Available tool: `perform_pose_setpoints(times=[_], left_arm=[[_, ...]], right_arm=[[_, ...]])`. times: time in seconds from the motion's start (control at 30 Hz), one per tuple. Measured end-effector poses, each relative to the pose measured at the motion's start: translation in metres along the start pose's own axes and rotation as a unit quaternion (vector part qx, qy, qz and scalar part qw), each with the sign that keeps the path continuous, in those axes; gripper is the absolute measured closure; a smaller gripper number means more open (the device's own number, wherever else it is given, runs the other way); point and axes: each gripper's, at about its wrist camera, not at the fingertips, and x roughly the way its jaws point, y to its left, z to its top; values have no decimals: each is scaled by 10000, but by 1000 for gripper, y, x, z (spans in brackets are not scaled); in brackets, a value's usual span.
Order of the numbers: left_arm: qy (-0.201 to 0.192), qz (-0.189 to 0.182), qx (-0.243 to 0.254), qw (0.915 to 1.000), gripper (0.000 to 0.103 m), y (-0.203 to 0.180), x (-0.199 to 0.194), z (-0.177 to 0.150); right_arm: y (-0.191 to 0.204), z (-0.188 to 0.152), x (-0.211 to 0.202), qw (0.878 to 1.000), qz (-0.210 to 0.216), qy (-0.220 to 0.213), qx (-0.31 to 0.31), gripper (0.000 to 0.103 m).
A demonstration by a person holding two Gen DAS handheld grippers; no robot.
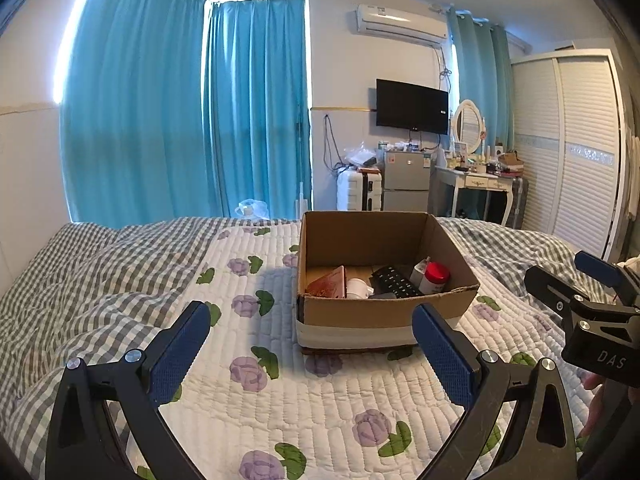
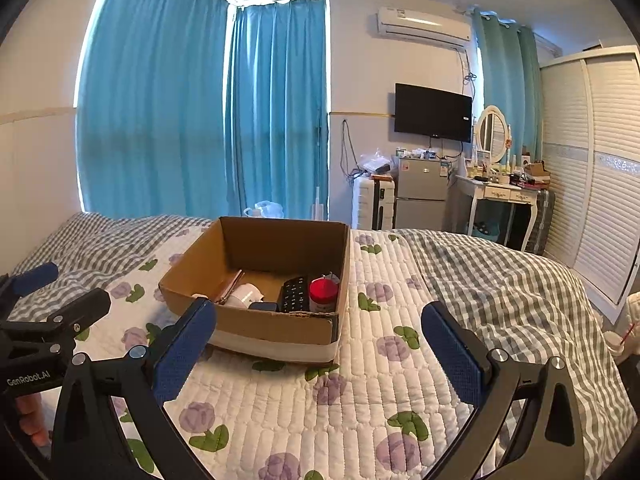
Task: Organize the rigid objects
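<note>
An open cardboard box (image 1: 384, 312) (image 2: 276, 326) stands on the flowered quilt of a bed. Inside it lie a black remote (image 1: 394, 280) (image 2: 295, 295), a red-capped jar (image 1: 436, 276) (image 2: 324, 293), a white cup (image 1: 358, 288) (image 2: 246, 294) and a reddish-brown flat case (image 1: 330, 283) (image 2: 231, 286). My left gripper (image 1: 312, 340) is open and empty, held above the quilt in front of the box. My right gripper (image 2: 316, 344) is open and empty, to the right of the left one, also in front of the box. Each shows at the edge of the other's view.
The quilt (image 1: 280, 400) covers the bed, with a grey checked blanket (image 1: 80, 280) at both sides. Beyond the bed stand a white suitcase (image 1: 358, 190), a small fridge (image 1: 406, 184), a dressing table (image 1: 480, 184) and a wardrobe (image 1: 568, 152).
</note>
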Motion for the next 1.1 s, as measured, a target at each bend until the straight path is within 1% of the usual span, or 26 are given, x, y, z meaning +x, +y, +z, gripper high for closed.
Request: perform_pose_setpoints(times=[0.53, 0.73, 1.1], left_arm=[[-52, 6, -25, 10000, 0, 0, -2, 0], [-80, -37, -52, 9999, 0, 1, -3, -1], [-51, -19, -56, 10000, 0, 2, -3, -1]], right_arm=[[0, -3, 3, 10000, -65, 43, -13, 0], [0, -5, 6, 9999, -87, 120, -22, 0], [-1, -6, 10, 9998, -128, 170, -23, 0]])
